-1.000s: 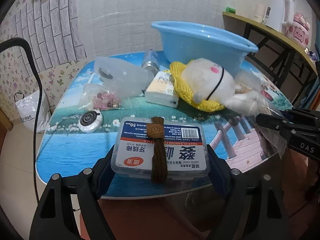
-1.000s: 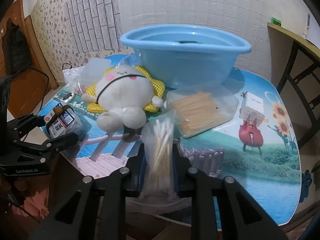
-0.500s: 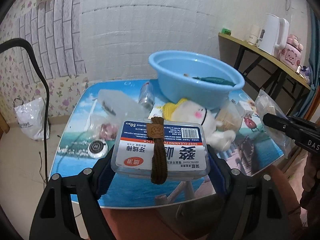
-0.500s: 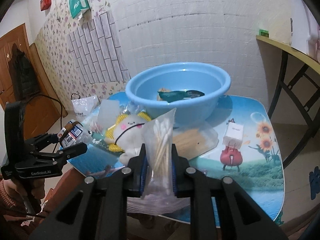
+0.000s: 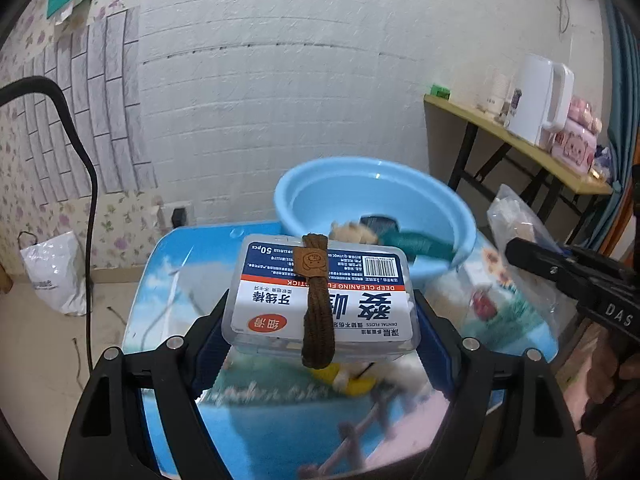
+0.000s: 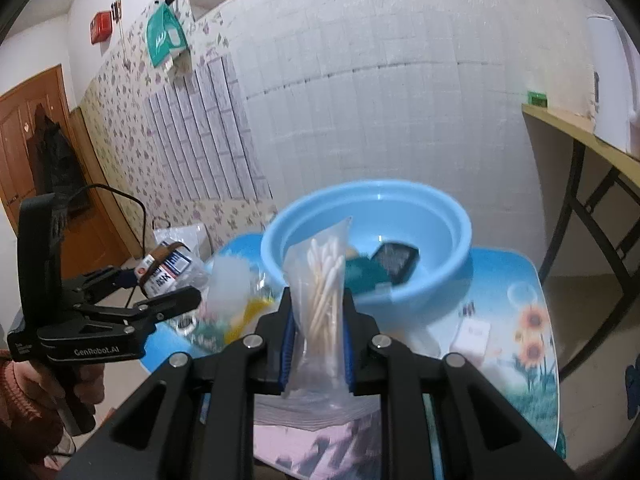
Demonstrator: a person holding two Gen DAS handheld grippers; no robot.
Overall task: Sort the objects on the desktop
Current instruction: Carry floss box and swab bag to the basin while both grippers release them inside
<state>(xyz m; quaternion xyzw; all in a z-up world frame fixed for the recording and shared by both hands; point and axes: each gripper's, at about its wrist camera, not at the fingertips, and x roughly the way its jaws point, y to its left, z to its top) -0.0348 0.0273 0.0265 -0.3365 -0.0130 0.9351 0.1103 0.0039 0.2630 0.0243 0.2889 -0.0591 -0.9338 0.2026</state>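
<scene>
a: while both grippers hang above the tabletop point(image 5: 256, 432), how many things are held?

b: two. the left gripper point(image 5: 320, 320) has its jaws clamped on the ends of one clear dental floss box point(image 5: 320, 292), with one brown strap point(image 5: 316, 300) wrapped round it. the right gripper point(image 6: 318, 336) has its jaws clenched on one clear bag of cotton swabs point(image 6: 320, 300), standing upright between the blue pads.

a: and the blue basin point(image 6: 400, 208)?

b: one basin, at the far side of the tabletop near the wall. both held things are on the near side of it, in the air. inside the basin lie a dark teal thing point(image 5: 412, 240) and one black square thing point(image 6: 396, 260); a tan fuzzy lump point(image 5: 352, 232) too, too blurred to name.

a: around the basin?

b: one yellow-and-white plush toy point(image 5: 352, 380) nearer than the basin, one white charger point(image 6: 470, 334) to its right, some blurred clear bags to its left.

a: the room?

b: printed seaside tabletop, white tiled wall behind the basin, floral wallpaper to its left, a wooden door point(image 6: 24, 152), one side shelf point(image 5: 520, 144) to the right carrying one white kettle point(image 5: 536, 100).
</scene>
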